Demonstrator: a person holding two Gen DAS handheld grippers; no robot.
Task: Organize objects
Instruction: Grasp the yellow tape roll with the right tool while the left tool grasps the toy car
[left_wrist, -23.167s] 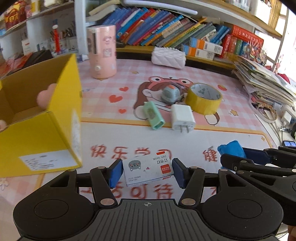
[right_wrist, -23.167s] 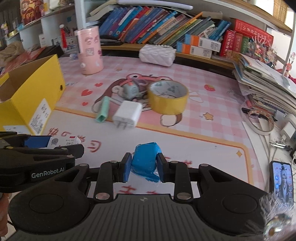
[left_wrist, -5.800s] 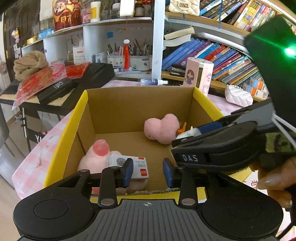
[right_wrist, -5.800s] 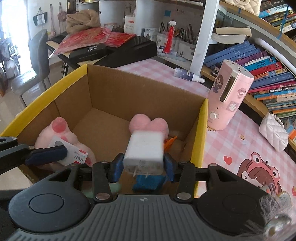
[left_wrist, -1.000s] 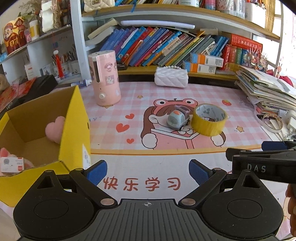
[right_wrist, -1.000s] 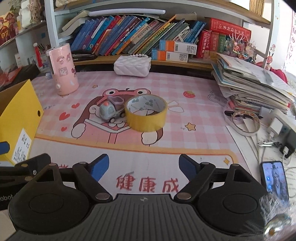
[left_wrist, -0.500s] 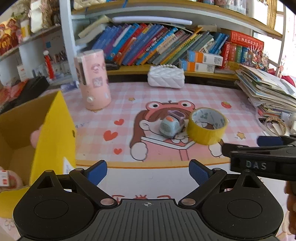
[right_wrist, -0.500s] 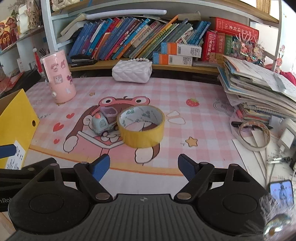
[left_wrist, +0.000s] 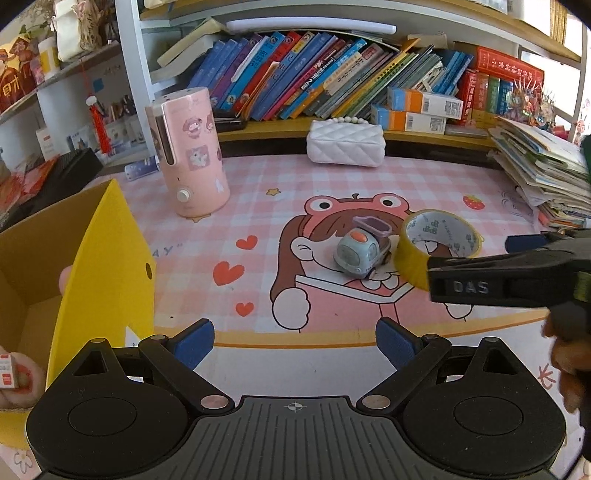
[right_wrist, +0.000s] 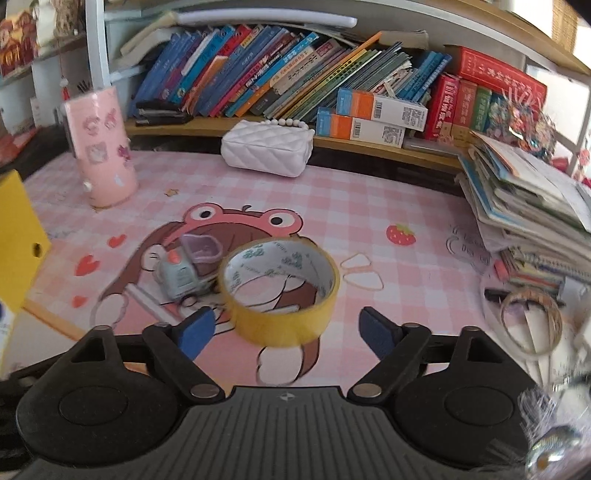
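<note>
Jaws spread wide on both grippers; the right gripper (right_wrist: 284, 330) nears a light, stiff tape roll (right_wrist: 279, 291), best pinched across its wall.

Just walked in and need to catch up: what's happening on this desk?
A person is tidying desk items into the yellow box. Both grippers are open and empty. The right gripper is lined up with the yellow tape roll, which touches the small toy car. The left gripper hovers nearer the box. Neither item is picked up yet.
</note>
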